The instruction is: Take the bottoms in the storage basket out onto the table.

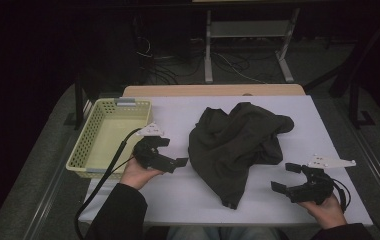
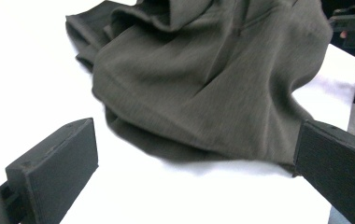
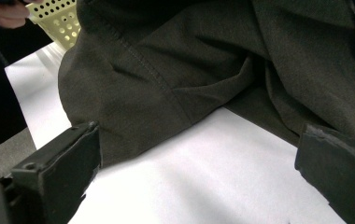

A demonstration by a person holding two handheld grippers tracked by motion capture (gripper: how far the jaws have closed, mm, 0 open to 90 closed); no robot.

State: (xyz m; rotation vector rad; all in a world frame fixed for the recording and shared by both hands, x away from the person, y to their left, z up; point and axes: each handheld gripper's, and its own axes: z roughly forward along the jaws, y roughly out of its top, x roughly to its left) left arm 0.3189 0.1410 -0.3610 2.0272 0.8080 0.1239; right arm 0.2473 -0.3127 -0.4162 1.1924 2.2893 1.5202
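nearest the person, the right claw (image 1: 287,178) sits low over the white counter (image 1: 178,192) at its right front edge, held in the right hand (image 1: 328,210), jaws spread wide with nothing between them. it points left toward the crumpled dark olive garment (image 1: 235,145), a little apart from the cloth's right side. in the right gripper view the two black jaws stand far apart at the bottom corners, bare white counter between them, and the garment (image 3: 203,60) lies just beyond, a stitched seam running across its folds.

a bit farther in, the left claw (image 1: 175,152) is held by the left hand (image 1: 135,172), its cable trailing off the front edge. its jaws are also spread, empty, with the tip just beside the garment's left edge. the left gripper view shows the garment (image 2: 203,79) heaped between and beyond the open jaws, not touched by either.

the garment lies bunched in the middle of the counter. left of the left claw, a pale yellow perforated basket (image 1: 85,147) rests at the counter's left edge.
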